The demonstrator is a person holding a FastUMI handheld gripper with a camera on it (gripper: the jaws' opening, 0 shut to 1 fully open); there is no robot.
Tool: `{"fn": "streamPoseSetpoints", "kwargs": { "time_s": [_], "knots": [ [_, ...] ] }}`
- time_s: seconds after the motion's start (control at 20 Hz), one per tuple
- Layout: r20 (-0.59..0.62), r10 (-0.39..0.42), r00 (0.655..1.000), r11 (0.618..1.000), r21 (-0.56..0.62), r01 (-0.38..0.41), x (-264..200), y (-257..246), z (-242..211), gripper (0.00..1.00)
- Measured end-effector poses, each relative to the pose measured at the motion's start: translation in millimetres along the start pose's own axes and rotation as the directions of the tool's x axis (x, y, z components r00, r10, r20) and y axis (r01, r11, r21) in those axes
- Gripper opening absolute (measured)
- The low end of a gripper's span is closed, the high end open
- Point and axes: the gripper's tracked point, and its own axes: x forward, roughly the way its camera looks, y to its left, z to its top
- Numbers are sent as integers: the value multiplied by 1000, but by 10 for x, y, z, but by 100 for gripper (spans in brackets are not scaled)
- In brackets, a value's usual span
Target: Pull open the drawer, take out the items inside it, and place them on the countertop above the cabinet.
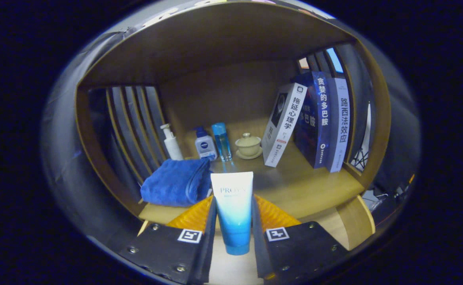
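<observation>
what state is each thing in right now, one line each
gripper: jaws shut on the tube
tube: held upright, cap down, between the jaws
blue towel: folded, lying on the countertop
lidded cup: lid on, on its saucer
three books: standing, leaning
pump bottle: upright

Tool [233, 206] level, fingers closed (both pressing inward).

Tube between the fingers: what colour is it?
White fading to blue toward its cap; the gripper is shut on the tube, gripper view.
</observation>
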Motion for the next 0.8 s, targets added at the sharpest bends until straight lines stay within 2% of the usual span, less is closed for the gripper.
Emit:
{"fn": "streamPoseSetpoints", "kwargs": {
  "time_s": [0.4,0.8],
  "knots": [
    [23,-72,997,997,18,72,739,0,-77,45],
    [28,-130,991,990,-43,132,1104,-117,-234,45]
  ]
}}
